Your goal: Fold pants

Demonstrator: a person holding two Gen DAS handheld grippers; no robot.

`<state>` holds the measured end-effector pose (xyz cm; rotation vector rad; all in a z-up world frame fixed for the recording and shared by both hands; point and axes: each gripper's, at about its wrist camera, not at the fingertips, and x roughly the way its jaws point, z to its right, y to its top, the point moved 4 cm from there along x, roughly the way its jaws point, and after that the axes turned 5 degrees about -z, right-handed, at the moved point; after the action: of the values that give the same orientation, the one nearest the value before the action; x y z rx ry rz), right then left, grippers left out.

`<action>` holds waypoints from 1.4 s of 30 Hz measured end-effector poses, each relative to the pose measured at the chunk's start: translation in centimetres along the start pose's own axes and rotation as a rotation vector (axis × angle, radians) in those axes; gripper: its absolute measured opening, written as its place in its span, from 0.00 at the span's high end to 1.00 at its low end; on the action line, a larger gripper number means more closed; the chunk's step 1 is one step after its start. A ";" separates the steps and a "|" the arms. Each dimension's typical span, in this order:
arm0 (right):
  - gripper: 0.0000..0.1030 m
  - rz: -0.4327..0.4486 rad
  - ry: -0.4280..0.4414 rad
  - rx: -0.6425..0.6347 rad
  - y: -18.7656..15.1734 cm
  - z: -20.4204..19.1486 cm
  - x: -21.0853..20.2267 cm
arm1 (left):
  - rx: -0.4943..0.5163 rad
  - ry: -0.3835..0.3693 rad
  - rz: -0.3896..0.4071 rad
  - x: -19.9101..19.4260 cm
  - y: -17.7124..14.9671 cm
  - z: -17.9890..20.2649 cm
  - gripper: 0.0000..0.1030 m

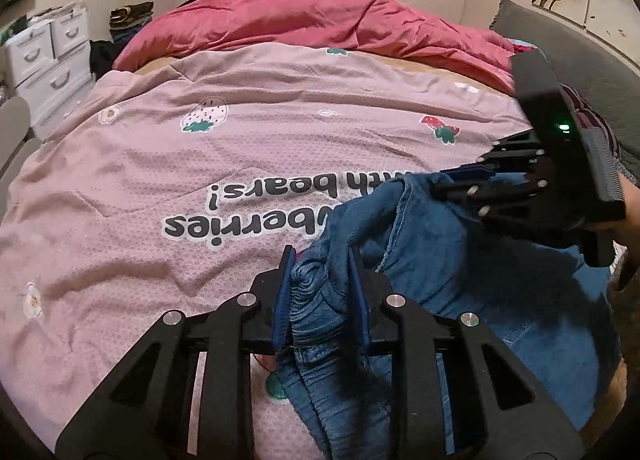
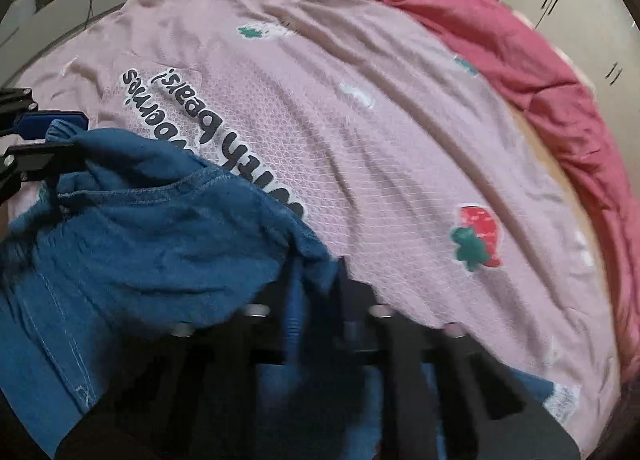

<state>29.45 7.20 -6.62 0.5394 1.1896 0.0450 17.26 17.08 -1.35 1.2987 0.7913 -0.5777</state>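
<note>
Both grippers, left gripper [image 1: 320, 292] and right gripper [image 2: 316, 288], clamped on bunched jeans [image 1: 440, 268] edge over pink bedspread [image 1: 160, 163] ahead; likely lifting, next spread flat forward.

The pants [image 1: 432, 260] are blue denim, soft and creased, with pale stitching. Beneath them the pink bedsheet [image 1: 168, 163] is matt woven cloth with a fine honeycomb texture; beyond it the red quilt [image 1: 304, 25] has a slight sheen.
</note>
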 end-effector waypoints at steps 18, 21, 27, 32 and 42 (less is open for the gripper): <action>0.95 0.280 0.023 0.172 -8.3 -1.4 -13.0 | 0.058 -0.018 0.127 -5.6 -1.2 3.2 0.82; 0.95 0.296 0.033 0.183 -10.2 -2.7 -14.2 | 0.065 -0.032 0.134 -6.8 -2.6 4.0 0.82; 0.95 0.292 0.073 0.213 -14.7 -6.0 -15.4 | 0.054 -0.066 0.112 -8.2 -7.1 5.5 0.83; 0.95 0.267 0.097 0.241 -18.0 -8.6 -15.4 | 0.075 -0.070 0.079 -8.4 -10.3 7.0 0.83; 0.95 0.235 0.147 0.250 -21.4 -12.4 -15.7 | 0.061 -0.065 0.062 -10.6 -13.5 7.3 0.83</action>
<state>7.11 -11.71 -5.30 0.9074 1.2785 0.1397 1.75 6.75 -0.73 1.3483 0.6819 -0.5955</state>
